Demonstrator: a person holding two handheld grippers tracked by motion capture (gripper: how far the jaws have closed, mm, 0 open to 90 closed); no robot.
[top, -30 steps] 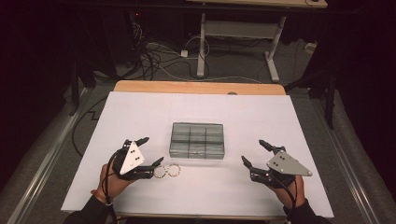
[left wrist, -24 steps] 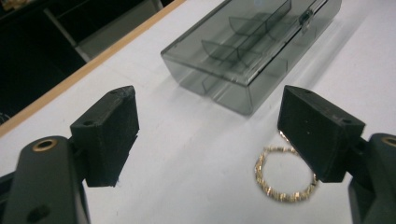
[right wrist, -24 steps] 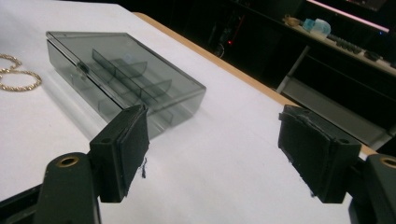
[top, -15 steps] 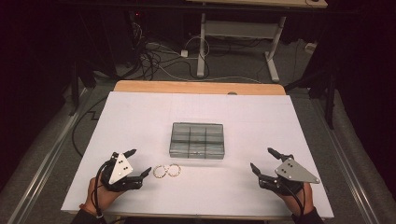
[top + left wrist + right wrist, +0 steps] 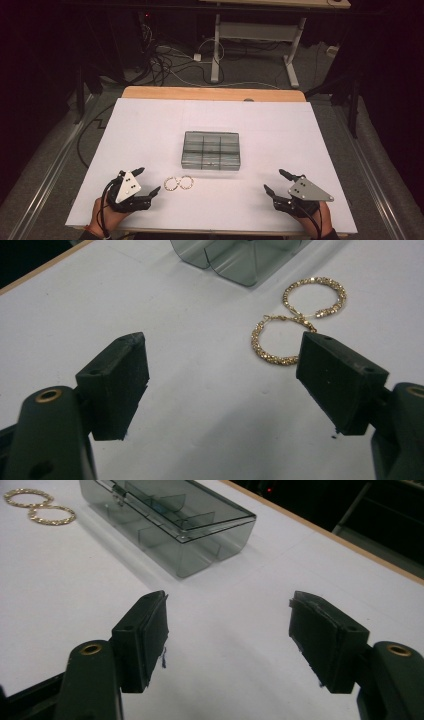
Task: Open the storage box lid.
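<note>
Left tool (image 5: 148, 187): its jaws are spread wide with nothing between them; it sits low over the desk (image 5: 150, 130) near the front edge, just left of the earrings.
Earrings (image 5: 179, 183): two gold hoop earrings lie flat on the desk, touching or nearly so, just in front of the box; in the left gripper view one jaw overlaps the nearer hoop.
Risk at the earrings: the hoops look thin and flat, so a jaw coming in low may push them along the desk rather than pinch them; since they lie together, a grab at one may drag the other.
Box (image 5: 211, 150): a smoky clear box with dividers, lid apparently shut, sits mid-desk.
Risk at the box: with the lid down nothing can go in; it looks light, so a one-sided prod at the latch may slide it.
Right tool (image 5: 277, 184): jaws spread, empty, well apart from the box and earrings.
</note>
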